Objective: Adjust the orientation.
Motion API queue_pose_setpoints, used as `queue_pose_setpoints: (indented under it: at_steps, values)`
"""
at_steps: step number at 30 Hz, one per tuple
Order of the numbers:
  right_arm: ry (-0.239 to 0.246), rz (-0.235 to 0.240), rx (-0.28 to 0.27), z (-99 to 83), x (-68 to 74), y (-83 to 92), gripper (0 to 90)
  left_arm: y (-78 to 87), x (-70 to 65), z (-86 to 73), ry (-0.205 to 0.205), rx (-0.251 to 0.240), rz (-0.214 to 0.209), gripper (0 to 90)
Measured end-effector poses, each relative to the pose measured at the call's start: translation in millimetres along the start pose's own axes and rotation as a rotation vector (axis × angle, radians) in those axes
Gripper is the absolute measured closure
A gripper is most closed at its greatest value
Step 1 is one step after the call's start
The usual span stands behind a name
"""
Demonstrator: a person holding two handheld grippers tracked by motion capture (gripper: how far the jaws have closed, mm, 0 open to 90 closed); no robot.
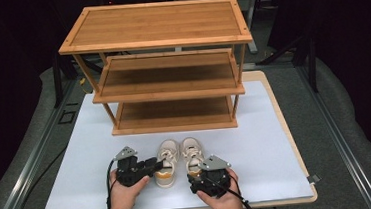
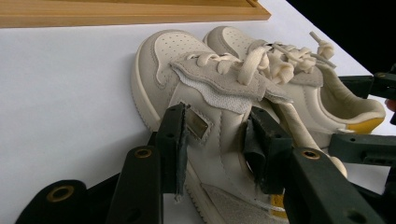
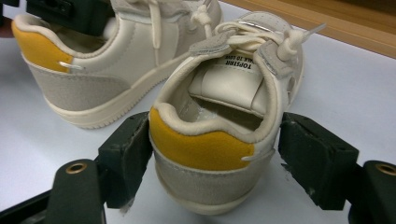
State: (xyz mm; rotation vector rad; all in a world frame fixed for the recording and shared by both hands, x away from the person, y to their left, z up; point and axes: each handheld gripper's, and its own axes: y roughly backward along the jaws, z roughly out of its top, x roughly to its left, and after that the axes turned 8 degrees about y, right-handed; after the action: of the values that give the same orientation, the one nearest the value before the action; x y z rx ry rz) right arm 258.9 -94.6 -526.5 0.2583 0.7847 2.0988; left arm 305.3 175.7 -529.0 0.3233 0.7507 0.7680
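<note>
Two cream sneakers with yellow heels lie side by side on the white board (image 1: 77, 158), toes toward the wooden rack (image 1: 172, 90). My left gripper (image 1: 155, 165) comes in from the left and is shut on the left shoe (image 1: 167, 161). In the left gripper view its pads (image 2: 175, 144) press the left shoe (image 2: 163, 60) at mid-length, one on the outer side and one by the opening. My right gripper (image 1: 199, 171) sits behind the right shoe (image 1: 192, 151). Its jaws clamp both sides of that shoe's (image 3: 233, 79) yellow heel.
The three-tier bamboo rack stands at the back of the board, its shelves bare. The bottom shelf's edge (image 2: 116, 11) lies just beyond the toes. White board stretches to either side of the shoes. Grey carpet and metal rails surround the board.
</note>
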Motion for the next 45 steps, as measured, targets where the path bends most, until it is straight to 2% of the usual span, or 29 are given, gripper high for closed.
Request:
queue_pose_setpoints:
  at_steps: [3,4,8,9,12,14,16,18,20,22,24,29,30,34,38,39,40,42,45]
  values:
    - [-0.037,0.047,-0.012,0.6,-5.8,3.4,27.2,-0.4,-0.8,0.3,0.002,0.007,-0.01,60.5]
    - [-0.052,0.067,-0.046,0.5,-8.1,6.1,27.8,-0.2,-0.3,0.5,0.005,0.01,-0.012,60.2]
    - [-0.041,0.053,-0.14,4.1,-15.0,21.8,28.6,0.9,1.5,0.4,0.033,0.013,-0.044,55.5]
    - [-0.05,0.067,-0.165,4.8,-18.5,24.2,29.8,0.4,1.1,0.0,0.035,0.01,-0.042,54.8]
    - [-0.098,0.049,-0.185,6.2,-28.0,24.6,37.4,-0.5,0.4,-0.5,0.032,0.006,-0.022,59.0]
    - [-0.143,0.088,-0.206,6.5,-33.6,24.5,41.3,-0.7,-0.3,-0.6,0.031,0.006,-0.018,59.2]
    - [-0.155,0.089,-0.211,8.0,-36.2,21.2,44.7,-1.2,-1.6,-0.3,0.031,0.007,-0.011,59.3]
    - [-0.154,0.069,-0.176,8.1,-38.9,13.7,48.3,-2.1,-2.6,-0.2,0.028,0.005,-0.005,59.5]
    - [-0.17,0.091,-0.131,6.8,-41.7,3.4,50.4,-2.7,-3.5,-0.6,0.028,0.004,0.001,59.7]
    - [-0.166,0.099,-0.08,5.3,-42.5,-6.2,56.3,-3.9,-3.9,-1.1,0.032,-0.007,0.004,59.8]
    - [-0.178,0.109,-0.064,4.6,-43.9,-9.8,58.9,-4.9,-5.0,-1.1,0.032,-0.011,0.014,59.7]
    - [-0.182,0.116,-0.053,5.2,-44.0,-6.9,62.4,-8.2,-11.1,-1.8,0.03,-0.023,0.053,60.3]
    - [-0.18,0.086,-0.042,5.6,-42.1,-5.9,62.6,-8.3,-12.4,-3.0,0.029,-0.025,0.054,60.3]
    - [-0.18,0.105,-0.041,3.9,-37.3,-1.6,62.1,-6.0,-14.4,-7.6,0.036,-0.022,0.031,59.6]
    - [-0.185,0.108,-0.031,4.0,-32.9,1.0,62.2,-4.8,-12.5,-9.2,0.067,-0.024,0.012,58.9]
    - [-0.18,0.087,-0.02,4.5,-32.0,1.4,62.2,-4.2,-13.0,-10.1,0.069,-0.024,0.009,58.4]
    - [-0.18,0.087,-0.02,4.5,-32.0,1.4,62.2,-4.2,-13.0,-10.1,0.069,-0.024,0.009,57.5]
    - [-0.178,0.116,-0.02,3.7,-29.1,3.6,62.6,0.5,-14.1,-13.3,0.073,-0.016,0.001,55.2]
    - [-0.167,0.123,-0.018,3.2,-23.6,5.2,62.8,3.4,-13.2,-15.6,0.094,-0.019,-0.011,54.3]
